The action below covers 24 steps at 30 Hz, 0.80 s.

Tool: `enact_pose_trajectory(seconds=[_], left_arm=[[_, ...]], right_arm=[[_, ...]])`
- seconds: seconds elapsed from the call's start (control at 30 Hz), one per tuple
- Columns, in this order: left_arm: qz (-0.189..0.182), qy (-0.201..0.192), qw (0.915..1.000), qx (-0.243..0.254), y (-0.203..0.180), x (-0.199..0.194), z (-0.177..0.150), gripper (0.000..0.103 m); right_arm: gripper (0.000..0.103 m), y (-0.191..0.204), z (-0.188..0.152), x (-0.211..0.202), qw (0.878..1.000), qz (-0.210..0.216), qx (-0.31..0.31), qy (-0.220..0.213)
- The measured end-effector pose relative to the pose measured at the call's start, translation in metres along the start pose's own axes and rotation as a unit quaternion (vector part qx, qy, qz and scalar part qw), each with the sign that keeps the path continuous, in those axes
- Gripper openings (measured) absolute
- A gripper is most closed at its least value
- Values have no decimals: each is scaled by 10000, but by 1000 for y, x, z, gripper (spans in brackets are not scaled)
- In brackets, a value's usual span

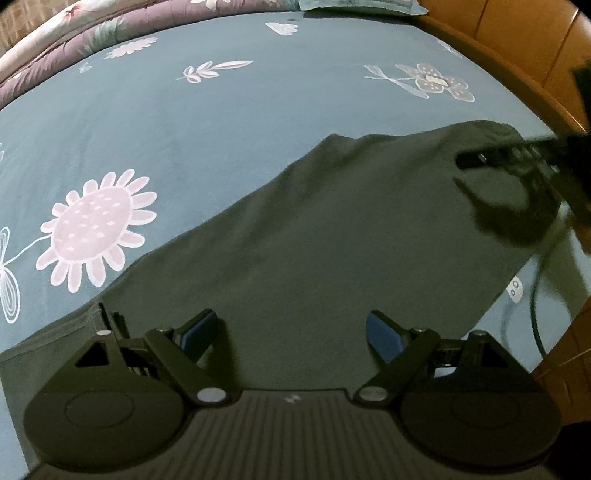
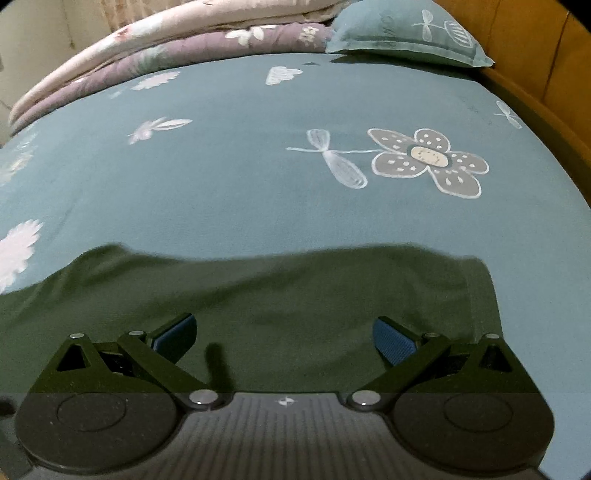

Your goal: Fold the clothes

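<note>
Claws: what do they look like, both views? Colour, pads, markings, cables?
Both alike. Left claw and right claw: matte black linkage arms, blue ribbed pads, silver pivot pins, round black discs either side of a ribbed grey body bearing a small white logo. A dark cable shows in the left view.

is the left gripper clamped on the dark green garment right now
No: in the left wrist view the left gripper stands wide open above the dark green garment, with flat cloth showing between its blue pads.

you're looking across a bed (image 2: 229, 192) under a teal flowered sheet, a folded quilt (image 2: 177, 48) and pillow (image 2: 399, 33) at its far end, a wooden bed frame (image 2: 535, 96) along its right.
</note>
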<state>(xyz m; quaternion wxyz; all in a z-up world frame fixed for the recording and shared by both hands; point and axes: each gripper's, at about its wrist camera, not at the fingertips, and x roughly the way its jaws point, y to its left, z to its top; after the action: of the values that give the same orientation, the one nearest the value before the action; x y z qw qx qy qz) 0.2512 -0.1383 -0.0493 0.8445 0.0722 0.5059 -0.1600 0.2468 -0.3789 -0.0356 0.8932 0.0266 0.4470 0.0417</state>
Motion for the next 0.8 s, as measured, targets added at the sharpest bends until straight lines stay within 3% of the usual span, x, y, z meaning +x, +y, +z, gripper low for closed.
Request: enact_pose_trajectory(seconds=[0.13, 0.23, 0.3, 0.47, 0.6, 0.8], left_arm=[[-63, 65, 10000, -15, 2, 7, 2, 88], [-101, 141, 9998, -19, 1, 14, 3, 88], [-104, 179, 9998, -9, 1, 16, 4, 88], [-131, 180, 9997, 60, 1, 18, 3, 88], [-169, 125, 9998, 59, 3, 19, -1, 89], [-133, 59, 9999, 49, 0, 20, -3, 93]], right_arm=[[103, 6, -29, -15, 9992, 375, -19, 138], [103, 7, -47, -14, 9991, 326, -101, 253], [103, 7, -52, -19, 9993, 277, -154, 203], [103, -8, -59, -39, 9964, 784, 332, -18], [103, -14, -71, -34, 9975, 619, 316, 115], [103, 4, -65, -46, 9986, 502, -178, 19]])
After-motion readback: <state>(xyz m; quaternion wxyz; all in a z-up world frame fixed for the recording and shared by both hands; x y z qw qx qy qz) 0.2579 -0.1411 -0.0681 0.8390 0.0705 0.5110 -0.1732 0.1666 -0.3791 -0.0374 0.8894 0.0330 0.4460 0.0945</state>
